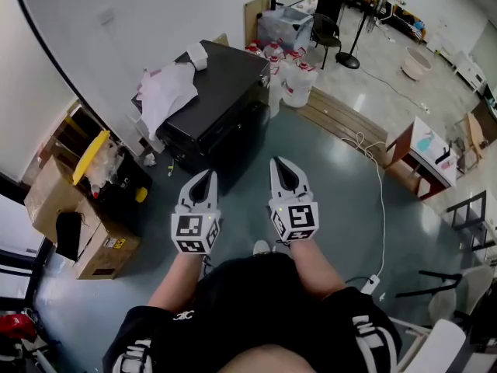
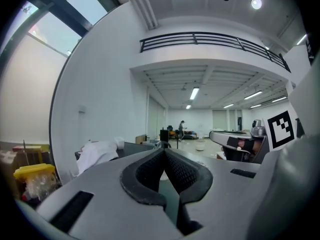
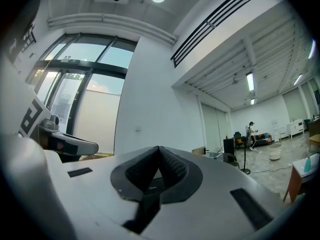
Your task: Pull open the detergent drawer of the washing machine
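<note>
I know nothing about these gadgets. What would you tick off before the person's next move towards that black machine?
1. Left gripper empty: ok, jaws together with nothing between them.
2. Right gripper empty: ok, jaws together with nothing between them.
3. Jaws ready to take a handle: not ok, both are shut.
4. Detergent drawer in sight: not ok, no view shows it.
5. Black machine, probably the washer, close enough: not ok, it seems to stand ahead of both grippers, apart from them.
6. White cloth on its top clear of the drawer: cannot tell.
</note>
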Demonstrator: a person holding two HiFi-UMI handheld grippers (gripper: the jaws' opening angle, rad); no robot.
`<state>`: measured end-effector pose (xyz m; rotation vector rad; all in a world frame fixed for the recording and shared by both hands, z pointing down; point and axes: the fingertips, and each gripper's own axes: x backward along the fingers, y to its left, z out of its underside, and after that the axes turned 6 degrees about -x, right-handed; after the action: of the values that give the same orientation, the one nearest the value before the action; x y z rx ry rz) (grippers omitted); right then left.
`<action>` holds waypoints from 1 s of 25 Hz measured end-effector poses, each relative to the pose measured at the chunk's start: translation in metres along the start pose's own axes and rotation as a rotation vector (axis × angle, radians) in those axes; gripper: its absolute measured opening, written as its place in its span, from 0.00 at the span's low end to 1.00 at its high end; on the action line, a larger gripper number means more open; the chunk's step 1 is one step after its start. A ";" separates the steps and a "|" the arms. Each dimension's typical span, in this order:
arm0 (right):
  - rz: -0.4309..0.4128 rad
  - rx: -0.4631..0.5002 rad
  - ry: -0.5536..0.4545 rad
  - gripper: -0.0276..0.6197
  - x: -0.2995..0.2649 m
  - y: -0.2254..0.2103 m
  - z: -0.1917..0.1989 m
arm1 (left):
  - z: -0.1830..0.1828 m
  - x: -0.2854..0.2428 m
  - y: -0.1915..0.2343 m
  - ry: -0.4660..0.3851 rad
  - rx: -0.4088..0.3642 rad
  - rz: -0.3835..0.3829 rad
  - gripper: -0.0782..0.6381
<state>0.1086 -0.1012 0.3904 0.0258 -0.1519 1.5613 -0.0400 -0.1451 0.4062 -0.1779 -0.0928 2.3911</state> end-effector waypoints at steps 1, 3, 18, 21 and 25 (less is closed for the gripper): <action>-0.005 -0.003 0.001 0.05 -0.009 -0.009 -0.002 | -0.003 -0.014 0.000 0.000 0.001 -0.001 0.11; -0.016 -0.008 0.002 0.05 -0.025 -0.025 -0.003 | -0.008 -0.040 -0.002 -0.003 0.002 0.000 0.11; 0.002 -0.067 0.031 0.05 -0.108 -0.088 0.007 | -0.015 -0.145 0.026 0.014 0.023 0.039 0.11; 0.000 -0.077 0.036 0.05 -0.120 -0.088 0.011 | -0.016 -0.151 0.034 0.013 0.021 0.042 0.11; 0.000 -0.078 0.045 0.05 -0.136 -0.089 0.013 | -0.014 -0.156 0.049 0.014 0.031 0.025 0.11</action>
<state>0.1959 -0.2388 0.3952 -0.0706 -0.1779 1.5534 0.0425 -0.2868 0.4023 -0.1826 -0.0477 2.4142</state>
